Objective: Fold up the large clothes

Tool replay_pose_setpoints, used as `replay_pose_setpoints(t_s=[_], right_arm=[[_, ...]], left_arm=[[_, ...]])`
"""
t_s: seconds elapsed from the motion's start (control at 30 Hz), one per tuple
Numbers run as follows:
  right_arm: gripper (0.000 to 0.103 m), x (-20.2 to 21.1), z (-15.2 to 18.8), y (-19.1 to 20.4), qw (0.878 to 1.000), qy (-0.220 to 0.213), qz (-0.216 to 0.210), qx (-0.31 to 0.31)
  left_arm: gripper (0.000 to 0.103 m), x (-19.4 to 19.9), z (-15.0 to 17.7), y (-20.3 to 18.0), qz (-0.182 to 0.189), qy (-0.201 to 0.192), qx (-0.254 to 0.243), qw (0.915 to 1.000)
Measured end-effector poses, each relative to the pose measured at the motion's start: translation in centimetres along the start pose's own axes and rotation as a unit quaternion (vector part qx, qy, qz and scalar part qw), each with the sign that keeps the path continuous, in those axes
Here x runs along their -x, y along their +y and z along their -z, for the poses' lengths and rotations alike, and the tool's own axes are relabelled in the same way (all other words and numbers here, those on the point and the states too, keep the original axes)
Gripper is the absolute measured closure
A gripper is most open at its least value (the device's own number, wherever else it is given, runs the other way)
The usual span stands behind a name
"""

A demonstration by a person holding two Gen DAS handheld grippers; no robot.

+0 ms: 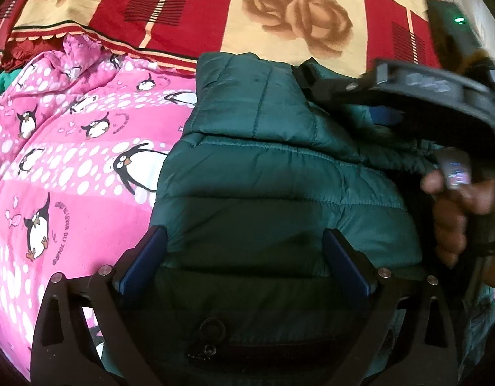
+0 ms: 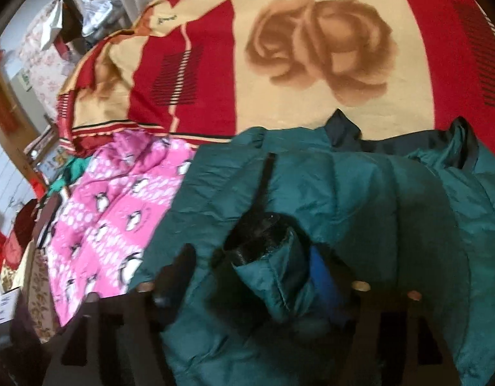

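Observation:
A dark green quilted puffer jacket lies folded on the bed, and shows in the right wrist view too. My left gripper is open, its blue-padded fingers spread over the jacket's near edge, holding nothing. My right gripper has its fingers apart; a sleeve cuff with a black lining sits between them against the blue pad. Whether it pinches the cuff is unclear through blur. The right gripper also shows at the right of the left wrist view, over the jacket's far part.
A pink penguin-print blanket lies left of the jacket. A red and cream rose-print bedspread covers the bed behind. Room clutter and furniture stand past the bed's left edge.

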State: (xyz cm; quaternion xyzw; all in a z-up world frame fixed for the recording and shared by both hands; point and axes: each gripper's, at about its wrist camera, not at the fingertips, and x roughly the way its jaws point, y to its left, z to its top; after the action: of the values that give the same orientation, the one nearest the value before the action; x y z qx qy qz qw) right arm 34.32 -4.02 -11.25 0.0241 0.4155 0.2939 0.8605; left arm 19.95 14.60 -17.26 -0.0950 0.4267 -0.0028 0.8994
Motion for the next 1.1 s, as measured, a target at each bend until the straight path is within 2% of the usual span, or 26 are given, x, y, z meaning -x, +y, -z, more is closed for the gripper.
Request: replay_pose_setpoints(t_s=[0.07,0.1,0.2,0.27,0.33,0.47,0.57,0.63,0.7,0.77,0.9,1.0,1.03,1.1], right_arm=[[0.031,2.8,0.6,0.1,1.0,-0.009,0.01,0.008],[0.031,4.3,1.3,0.0,0.999,-0.02,0.028,0.012],[0.031,8.3,4.4,-1.2,0.987,-0.042,0.153,0.015],[0.031,10.3,6.7,-2.7,0.973,-0.049,0.228,-0.004],[0.031,12.0,9.3,-4.7,0.963,-0.045,0.264,-0.033],[0.031,12.9,12.7,-6.8,0.962,-0.03,0.264,-0.062],[0.03,12.0,14.6,-6.9,0.964,-0.03,0.257,-0.067],[0.03,12.1,15.4,-6.9,0.964,-0.047,0.256,-0.063],[0.027,12.0,15.5,-7.1,0.963,-0.046,0.257,-0.064],[0.024,11.7,15.6,-7.1,0.964,-0.047,0.254,-0.066],[0.023,11.6,15.6,-7.1,0.965,-0.05,0.247,-0.071],[0.023,11.5,15.6,-7.1,0.965,-0.05,0.25,-0.07],[0.023,11.5,15.5,-7.0,0.964,-0.049,0.25,-0.07],[0.023,11.6,15.3,-7.1,0.965,-0.044,0.247,-0.074]], left_arm=[[0.004,0.0,0.0,0.0,-0.001,0.0,-0.001,1.0],[0.004,0.0,0.0,0.0,-0.002,0.0,-0.002,1.0],[0.005,1.0,-0.8,-0.1,0.008,-0.009,-0.003,0.9999],[0.005,2.8,-2.3,-0.8,0.044,-0.047,-0.009,0.9979],[0.005,3.6,-4.5,-2.0,0.065,-0.067,-0.022,0.9954],[0.005,1.1,-9.4,-4.8,0.089,-0.049,-0.038,0.9941],[0.005,-3.0,-11.7,-6.2,0.1,-0.004,-0.02,0.9948],[0.012,-5.9,-12.0,-6.7,0.112,0.036,0.0,0.993],[0.055,-7.2,-11.8,-6.9,0.109,0.057,0.021,0.9921],[0.083,-6.9,-11.9,-6.3,0.12,0.056,0.042,0.9903],[0.087,-2.6,-12.7,-5.0,0.105,-0.005,0.036,0.9938],[0.087,-0.1,-13.2,-2.1,0.085,-0.037,0.053,0.9943],[0.087,-0.3,-13.3,-1.4,0.076,-0.035,0.054,0.995],[0.086,-1.5,-12.7,-0.6,0.079,0.002,0.048,0.9957]])
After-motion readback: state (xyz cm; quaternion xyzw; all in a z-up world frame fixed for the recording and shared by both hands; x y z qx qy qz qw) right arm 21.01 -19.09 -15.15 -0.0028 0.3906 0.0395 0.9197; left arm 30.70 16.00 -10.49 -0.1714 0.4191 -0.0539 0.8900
